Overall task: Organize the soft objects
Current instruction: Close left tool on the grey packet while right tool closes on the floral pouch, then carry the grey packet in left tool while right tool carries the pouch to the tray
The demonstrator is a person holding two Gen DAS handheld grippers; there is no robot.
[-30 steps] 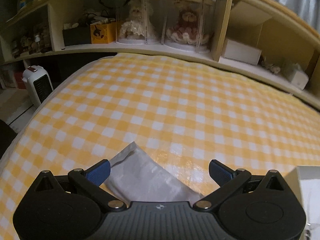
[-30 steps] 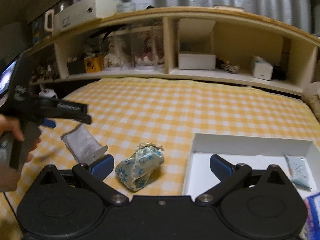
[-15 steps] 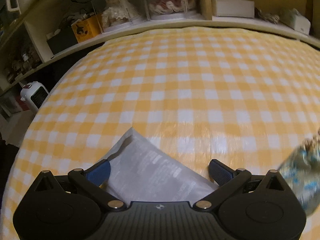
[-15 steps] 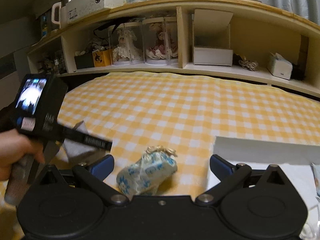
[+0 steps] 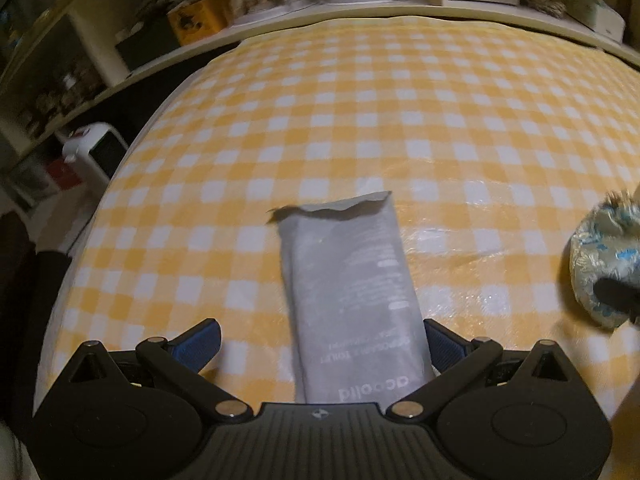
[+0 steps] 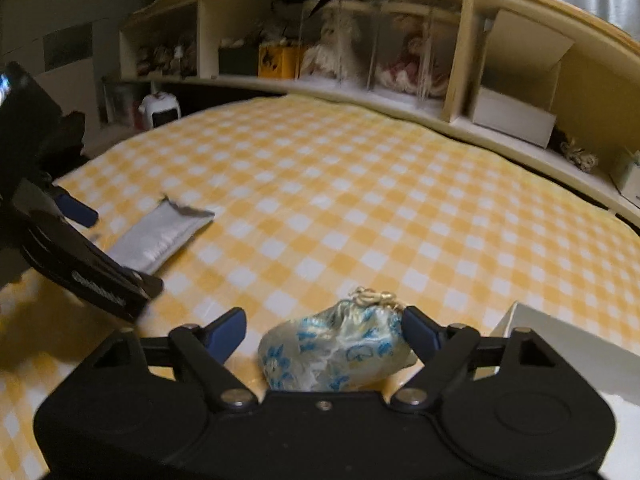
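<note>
A flat grey packet (image 5: 352, 284) lies on the yellow checked cloth (image 5: 360, 120). My left gripper (image 5: 320, 342) is open around its near end, the packet close to the right finger. The packet also shows in the right wrist view (image 6: 160, 236), with the left gripper (image 6: 80, 248) over it. A blue-flowered cloth pouch (image 6: 336, 350) with a gold tie lies between the open fingers of my right gripper (image 6: 322, 334), close to the right finger. The pouch also shows at the right edge of the left wrist view (image 5: 604, 264).
A white box (image 6: 568, 352) stands on the cloth at the right. A wooden shelf (image 6: 400, 92) with dolls in clear cases and small boxes runs along the far edge. A white heater (image 5: 96, 152) stands on the floor at the left.
My left gripper has turned and lined up along the grey packet, which now lies between its fingers. My right gripper has moved down and forward so the pouch sits between its fingers.
</note>
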